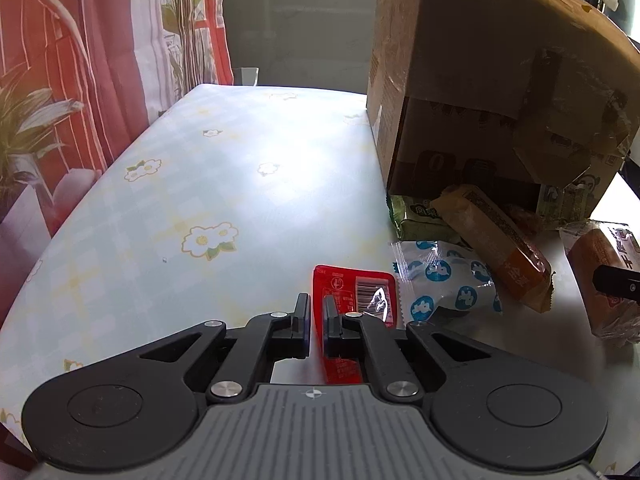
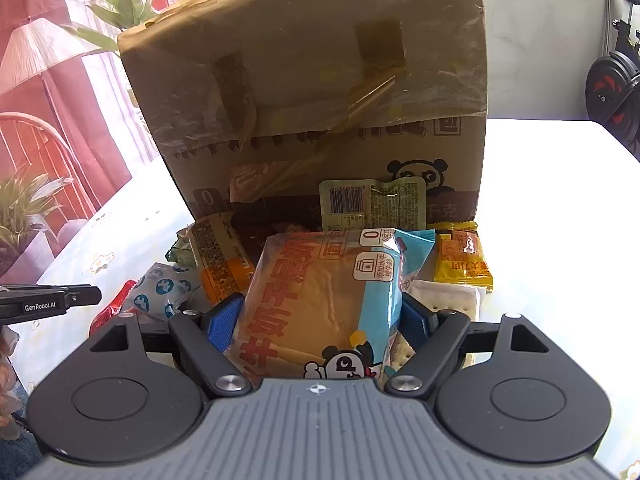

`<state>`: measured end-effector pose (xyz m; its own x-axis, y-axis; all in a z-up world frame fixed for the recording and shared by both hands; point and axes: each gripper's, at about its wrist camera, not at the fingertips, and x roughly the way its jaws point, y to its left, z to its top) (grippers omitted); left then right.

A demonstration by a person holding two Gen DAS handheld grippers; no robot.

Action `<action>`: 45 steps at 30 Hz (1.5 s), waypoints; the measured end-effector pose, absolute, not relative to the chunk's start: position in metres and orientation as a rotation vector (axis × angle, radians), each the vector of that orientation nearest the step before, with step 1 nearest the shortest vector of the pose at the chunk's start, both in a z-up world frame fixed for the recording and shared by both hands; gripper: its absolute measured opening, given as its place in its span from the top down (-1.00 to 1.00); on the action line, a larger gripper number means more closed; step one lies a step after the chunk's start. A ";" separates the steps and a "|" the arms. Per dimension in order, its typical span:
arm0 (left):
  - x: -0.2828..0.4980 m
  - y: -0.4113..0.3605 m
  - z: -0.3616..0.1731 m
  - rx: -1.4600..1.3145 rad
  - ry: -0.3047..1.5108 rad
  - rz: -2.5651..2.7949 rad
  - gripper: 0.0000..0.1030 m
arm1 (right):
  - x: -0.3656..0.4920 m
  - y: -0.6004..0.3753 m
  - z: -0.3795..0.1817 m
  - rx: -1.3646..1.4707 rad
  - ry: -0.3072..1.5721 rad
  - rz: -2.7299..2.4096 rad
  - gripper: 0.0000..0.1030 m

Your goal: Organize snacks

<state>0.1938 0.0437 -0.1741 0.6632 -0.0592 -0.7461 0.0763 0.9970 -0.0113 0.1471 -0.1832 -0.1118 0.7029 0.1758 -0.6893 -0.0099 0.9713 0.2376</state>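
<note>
Left gripper (image 1: 317,312) pinching red packet (image 1: 354,294); right gripper (image 2: 320,320) clamping bread pack (image 2: 316,300).

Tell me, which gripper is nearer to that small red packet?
Left. The left gripper is shut on the red packet. The right gripper sits off to the side, holding the big bread pack.

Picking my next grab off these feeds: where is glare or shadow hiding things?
Left wrist view: a white glare patch washes out the tablecloth mid-table; the snacks under the box sit in shadow; the red packet in the left gripper is clear. Right wrist view: the table right of the box is blown out white; the bread pack in the right gripper reads sharp. Both views bend at the edges.
</note>
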 end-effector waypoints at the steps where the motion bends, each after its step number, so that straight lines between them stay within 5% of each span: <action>1: 0.193 0.044 -0.176 0.022 0.847 -0.079 0.87 | 0.147 -0.183 -0.112 0.224 0.786 0.104 -0.58; 11: 0.189 0.049 -0.176 -0.017 0.848 -0.070 0.75 | 0.147 -0.184 -0.113 0.233 0.789 0.108 -0.58; 12: 0.189 0.048 -0.175 -0.024 0.845 -0.078 0.65 | 0.147 -0.184 -0.113 0.235 0.790 0.108 -0.58; 15: 0.188 0.043 -0.174 -0.053 0.841 -0.121 -0.03 | 0.147 -0.184 -0.114 0.238 0.794 0.108 -0.58; 30: 0.183 0.015 -0.194 0.058 0.864 -0.178 -0.41 | 0.148 -0.185 -0.120 0.248 0.806 0.112 -0.58; 33: 0.181 0.009 -0.197 0.087 0.840 -0.181 -0.36 | 0.148 -0.185 -0.120 0.250 0.806 0.111 -0.58; 39: 0.185 0.015 -0.194 0.057 0.823 -0.163 0.17 | 0.148 -0.185 -0.120 0.250 0.807 0.112 -0.58; 45: 0.194 0.032 -0.189 -0.092 0.852 -0.171 0.14 | 0.148 -0.185 -0.120 0.248 0.809 0.113 -0.58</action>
<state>0.1942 0.0318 -0.1888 0.6458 -0.1870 -0.7403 0.1135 0.9823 -0.1491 0.1477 -0.1847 -0.1203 0.6862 0.1943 -0.7010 -0.0053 0.9650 0.2623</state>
